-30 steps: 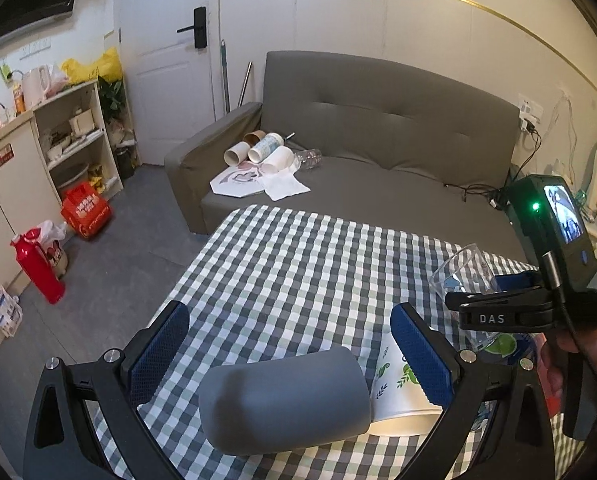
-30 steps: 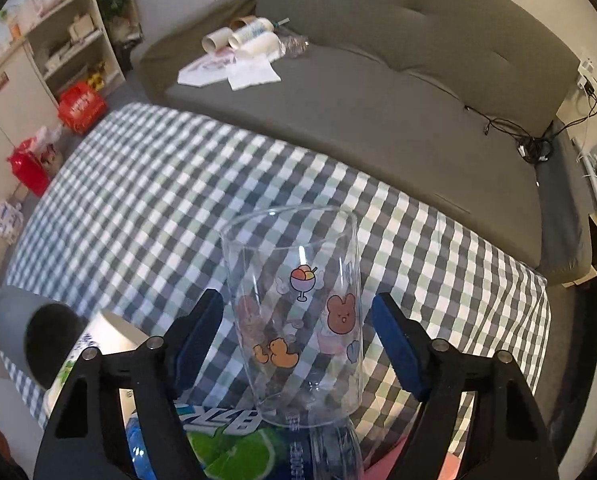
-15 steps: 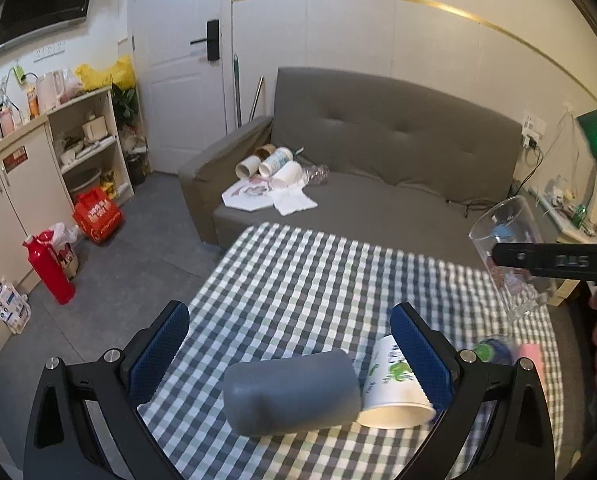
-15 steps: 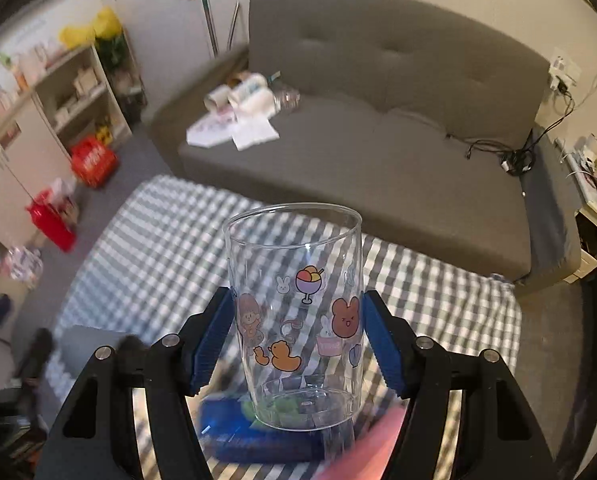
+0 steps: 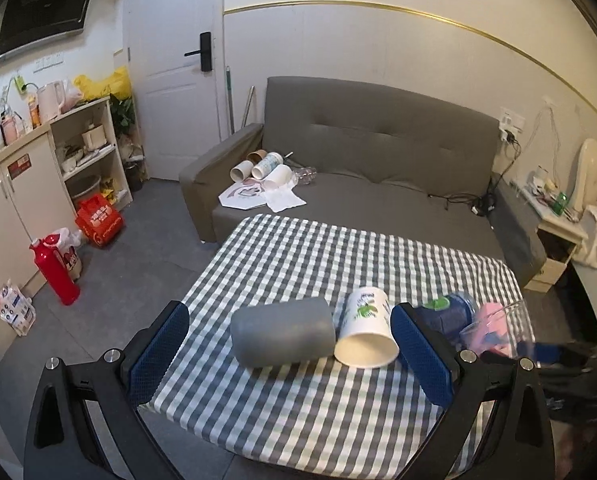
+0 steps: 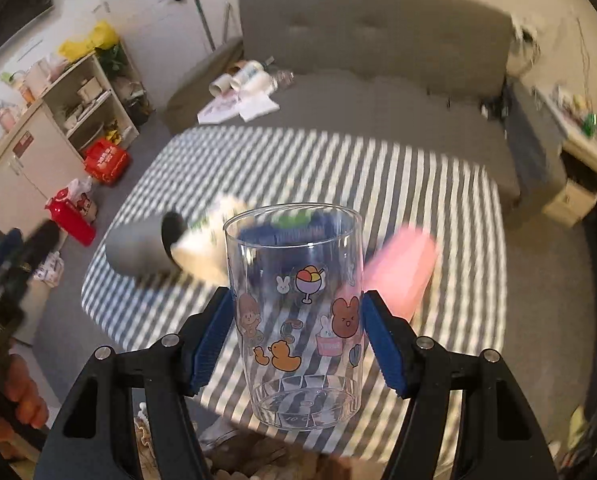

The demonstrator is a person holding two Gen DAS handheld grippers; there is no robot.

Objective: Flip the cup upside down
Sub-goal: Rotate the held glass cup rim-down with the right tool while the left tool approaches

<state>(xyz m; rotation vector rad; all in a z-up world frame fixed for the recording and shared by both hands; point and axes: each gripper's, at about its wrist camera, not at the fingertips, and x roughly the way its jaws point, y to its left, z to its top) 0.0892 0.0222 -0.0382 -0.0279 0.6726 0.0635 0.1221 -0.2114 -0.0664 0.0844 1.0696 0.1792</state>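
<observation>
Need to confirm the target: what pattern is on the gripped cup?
Clear cup with cartoon animal prints; right wrist view.

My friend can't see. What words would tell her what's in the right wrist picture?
A clear glass cup with cartoon animal stickers is held upright, mouth up, between the blue pads of the right gripper, above a grey-and-white checked tablecloth. Behind it, blurred, lie a grey cup and a pink object.

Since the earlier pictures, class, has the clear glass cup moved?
Yes. In the right gripper, the clear glass cup has risen off the checked tablecloth. The sofa sits higher in the right wrist view.
</observation>
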